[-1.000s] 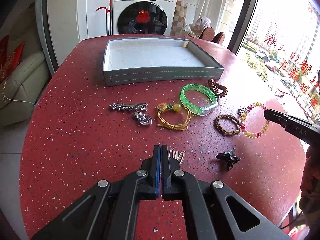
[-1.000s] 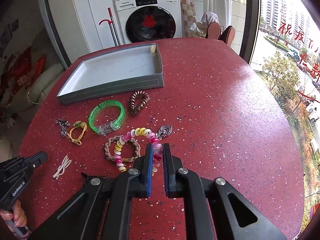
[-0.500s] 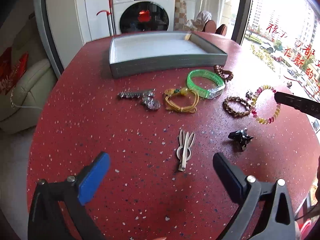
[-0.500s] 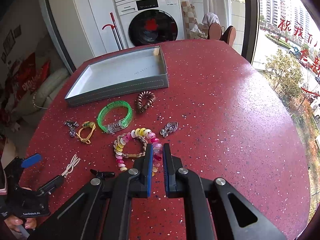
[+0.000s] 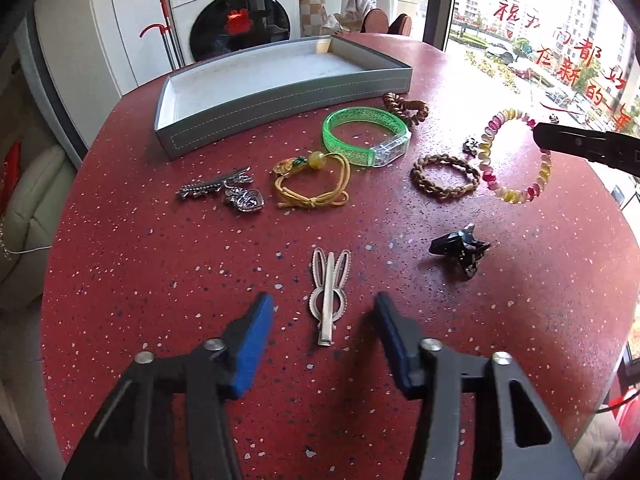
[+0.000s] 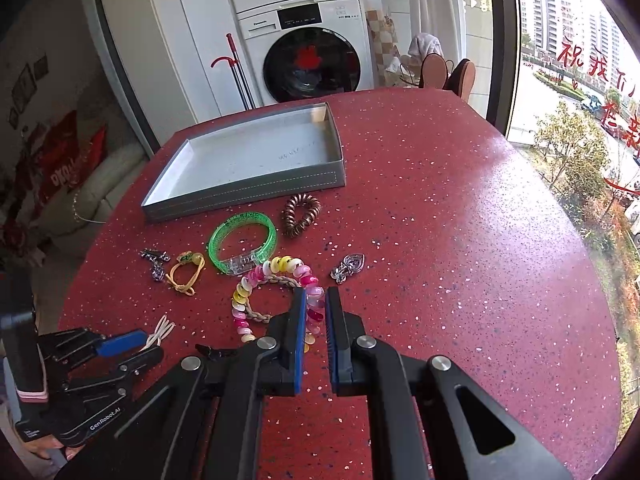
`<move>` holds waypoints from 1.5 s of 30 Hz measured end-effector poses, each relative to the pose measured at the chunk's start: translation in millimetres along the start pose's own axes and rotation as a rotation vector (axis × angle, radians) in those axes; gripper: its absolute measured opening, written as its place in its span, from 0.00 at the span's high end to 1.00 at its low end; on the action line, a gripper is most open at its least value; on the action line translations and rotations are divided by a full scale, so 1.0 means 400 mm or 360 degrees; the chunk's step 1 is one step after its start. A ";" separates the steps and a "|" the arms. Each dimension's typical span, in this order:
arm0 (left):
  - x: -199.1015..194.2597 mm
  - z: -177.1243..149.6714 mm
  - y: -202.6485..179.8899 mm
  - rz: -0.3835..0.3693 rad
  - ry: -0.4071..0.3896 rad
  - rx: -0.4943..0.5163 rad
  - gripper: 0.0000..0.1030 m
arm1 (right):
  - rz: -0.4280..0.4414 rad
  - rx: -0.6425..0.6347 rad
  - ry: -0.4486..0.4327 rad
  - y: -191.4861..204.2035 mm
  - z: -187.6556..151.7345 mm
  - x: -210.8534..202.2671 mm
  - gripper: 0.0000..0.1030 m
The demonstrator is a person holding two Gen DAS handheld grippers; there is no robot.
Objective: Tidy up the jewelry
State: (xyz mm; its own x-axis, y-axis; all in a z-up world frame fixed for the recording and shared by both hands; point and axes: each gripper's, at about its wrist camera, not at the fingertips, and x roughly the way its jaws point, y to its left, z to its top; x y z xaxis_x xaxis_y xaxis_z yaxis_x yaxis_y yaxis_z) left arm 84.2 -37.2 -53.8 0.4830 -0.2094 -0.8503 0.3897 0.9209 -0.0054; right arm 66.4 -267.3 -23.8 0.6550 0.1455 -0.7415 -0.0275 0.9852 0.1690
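My left gripper (image 5: 325,312) is open, its fingers either side of a cream rabbit-shaped hair clip (image 5: 329,292) flat on the red table. My right gripper (image 6: 316,300) is shut on a pink-and-yellow bead bracelet (image 6: 276,268), which hangs from it in the left wrist view (image 5: 516,156). An empty grey tray (image 5: 280,96) stands at the back; it also shows in the right wrist view (image 6: 240,200). In front of it lie a green bangle (image 5: 364,136), a yellow cord bracelet (image 5: 312,180), a brown braided bracelet (image 5: 444,176), a brown coil hair tie (image 5: 404,108) and silver clips (image 5: 224,194).
A black claw clip (image 5: 460,248) lies right of the rabbit clip. A silver heart charm (image 6: 348,266) lies right of the bead bracelet. The table edge (image 5: 56,240) curves round on the left. A washing machine (image 6: 308,52) stands behind the table.
My left gripper opened from shut, then narrowed and moved forward around the rabbit clip. My right gripper stayed shut on the bead bracelet and lifted it a little.
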 end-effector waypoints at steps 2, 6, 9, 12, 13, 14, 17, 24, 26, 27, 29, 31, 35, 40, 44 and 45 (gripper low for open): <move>0.001 0.004 -0.010 -0.0006 -0.0004 0.0031 0.66 | 0.0004 -0.0003 -0.0009 0.004 0.006 -0.002 0.90; 0.000 0.007 -0.010 -0.0086 -0.0004 -0.0016 0.66 | 0.0023 -0.0011 -0.0020 0.011 0.025 -0.003 0.90; -0.020 0.010 0.008 -0.0141 -0.0016 -0.0091 0.82 | 0.0049 -0.0007 -0.0023 0.015 0.048 0.002 0.90; -0.041 0.041 0.025 -0.0157 -0.0060 -0.0127 0.82 | 0.0066 -0.0009 -0.0037 0.022 0.078 0.009 0.90; -0.048 0.053 0.029 -0.0156 -0.0079 -0.0127 0.82 | 0.0068 -0.0013 -0.0041 0.026 0.089 0.012 0.90; -0.053 0.064 0.033 -0.0158 -0.0094 -0.0124 0.82 | 0.0071 -0.0018 -0.0046 0.030 0.098 0.012 0.90; -0.068 0.080 0.044 -0.0149 -0.0109 -0.0127 0.82 | 0.0080 -0.0038 -0.0062 0.045 0.115 0.012 0.90; -0.076 0.067 0.055 -0.0131 -0.0104 -0.0105 0.82 | 0.0122 -0.0053 -0.0050 0.056 0.111 0.012 0.90; -0.088 0.061 0.054 -0.0141 -0.0132 -0.0088 0.82 | 0.0129 -0.0047 -0.0044 0.054 0.102 0.010 0.90; -0.094 0.057 0.050 -0.0117 -0.0140 -0.0082 0.82 | 0.0133 -0.0043 -0.0039 0.051 0.099 0.011 0.90; -0.099 0.040 0.045 -0.0041 -0.0138 -0.0102 0.82 | 0.0140 -0.0032 -0.0029 0.049 0.089 0.015 0.90; -0.093 0.023 0.048 0.0016 -0.0098 -0.0183 0.82 | 0.0154 -0.0021 -0.0017 0.046 0.079 0.020 0.90; -0.074 -0.010 0.057 0.0083 -0.0047 -0.0381 0.00 | 0.0178 -0.0021 -0.0005 0.046 0.063 0.021 0.90; -0.068 -0.015 0.039 0.0254 -0.0072 -0.0468 0.00 | 0.0201 0.0006 -0.0020 0.032 0.052 0.013 0.90; -0.028 -0.001 0.022 0.0395 0.0021 -0.0560 0.00 | 0.0221 0.0027 -0.0026 0.020 0.039 0.005 0.90; -0.018 0.000 0.018 0.0406 0.0039 -0.0587 0.00 | 0.0224 0.0030 -0.0026 0.015 0.036 0.005 0.90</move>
State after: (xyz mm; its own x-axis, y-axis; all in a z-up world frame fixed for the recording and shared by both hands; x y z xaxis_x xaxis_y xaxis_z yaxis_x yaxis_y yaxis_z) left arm 83.4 -29.1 -47.7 0.5068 0.0431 -0.8610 -0.0468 0.9987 0.0225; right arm 78.6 -262.2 -14.8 0.6578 0.2807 -0.6989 -0.1062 0.9532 0.2830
